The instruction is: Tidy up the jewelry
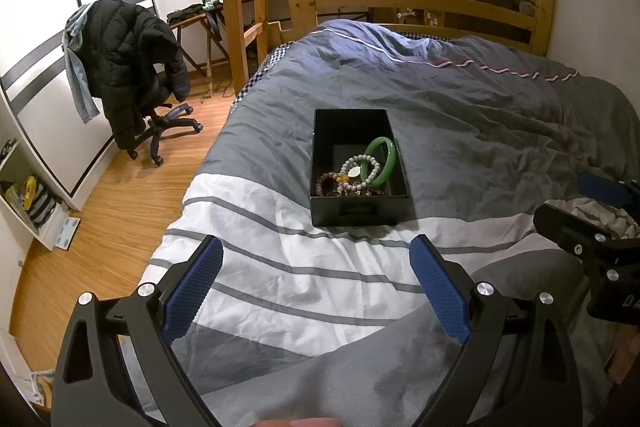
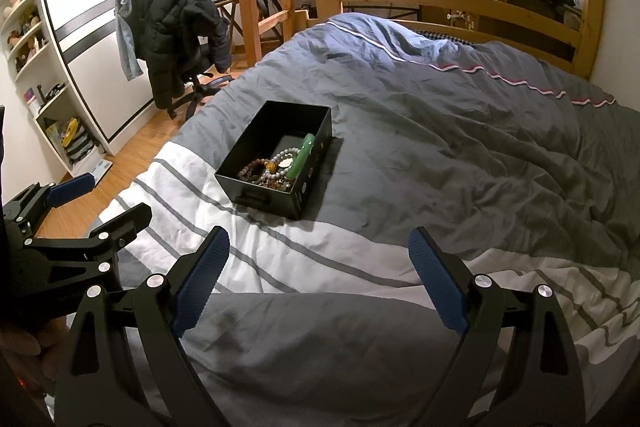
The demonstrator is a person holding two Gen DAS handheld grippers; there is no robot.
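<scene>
While both sets of tongs hang spread and empty, the black box [image 1: 359, 169] of bracelets lies on the duvet [image 1: 480, 115] straight ahead of the left gripper [image 1: 316, 255], far-left of the right gripper [image 2: 319, 247], its long axis running near to far.

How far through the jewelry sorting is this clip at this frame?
All the visible jewelry sits in the black box on the bed: the green bangle, a white bead bracelet and brown bead bracelets heaped at its near end. Nothing is in hand: the left gripper and right gripper are open and empty, short of the box. Any untangling or arranging remains.
</scene>
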